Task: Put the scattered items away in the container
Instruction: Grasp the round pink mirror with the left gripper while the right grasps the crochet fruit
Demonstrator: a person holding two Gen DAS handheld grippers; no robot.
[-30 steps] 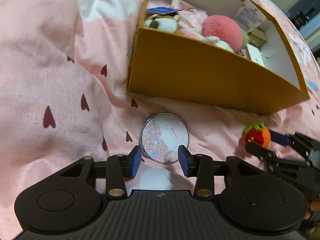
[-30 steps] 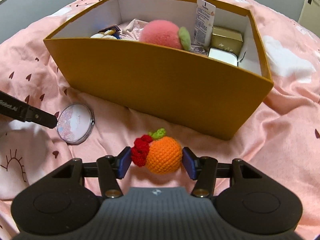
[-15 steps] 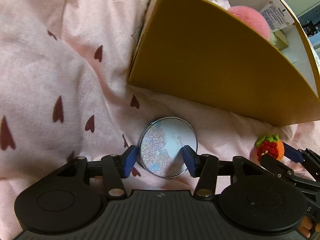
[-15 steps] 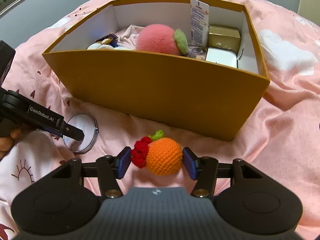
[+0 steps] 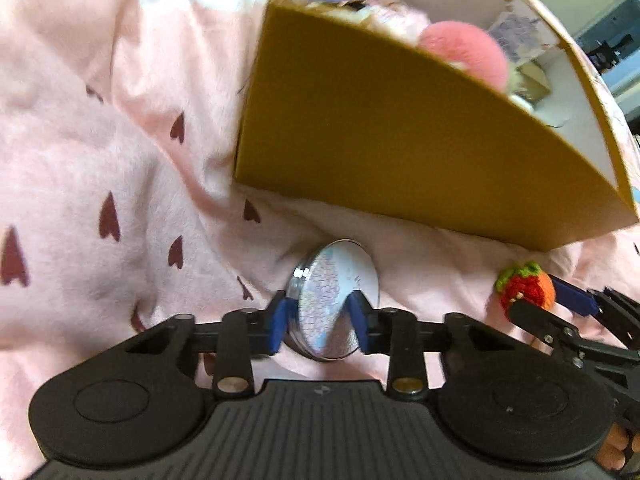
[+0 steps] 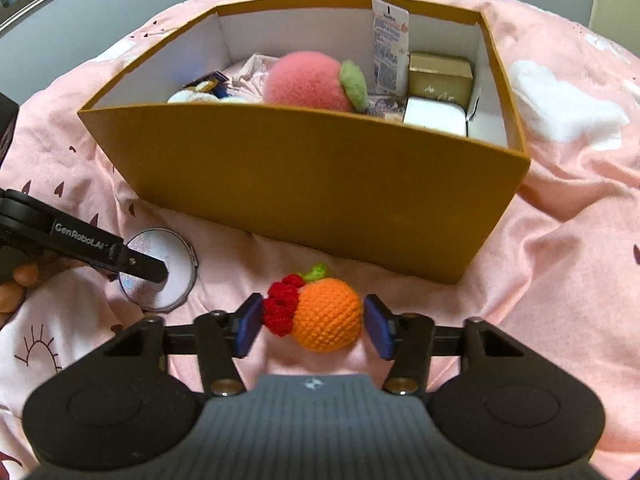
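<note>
Bedspread (image 6: pixel 560 240), pink with dark hearts, rumpled under everything. Mustard box (image 6: pixel 312 184) stands open-topped at 12 o'clock in both views, near wall upright, its lower edge sunk a little into the cloth. Inside: pink plush peach (image 6: pixel 308 80), gold carton (image 6: pixel 440 76) and white case (image 6: pixel 436 116) toward the right corner; bare floor shows only at the far right end.

My left gripper (image 5: pixel 320 320): jaws have just been closing, and now clamp the round compact mirror (image 5: pixel 340 292) by its rim. Mirror tilted up on edge, clear of the box wall, a strip of open cloth between them.

My right gripper (image 6: pixel 314 324): jaws at medium width around the crochet orange (image 6: pixel 326 316); left pad touches its red berry cluster, right pad just beside the orange — I cannot tell if it presses. Orange rests on the bedspread at 6 o'clock from the box's near wall, a band of free cloth between. Box rim stands higher than both items.
</note>
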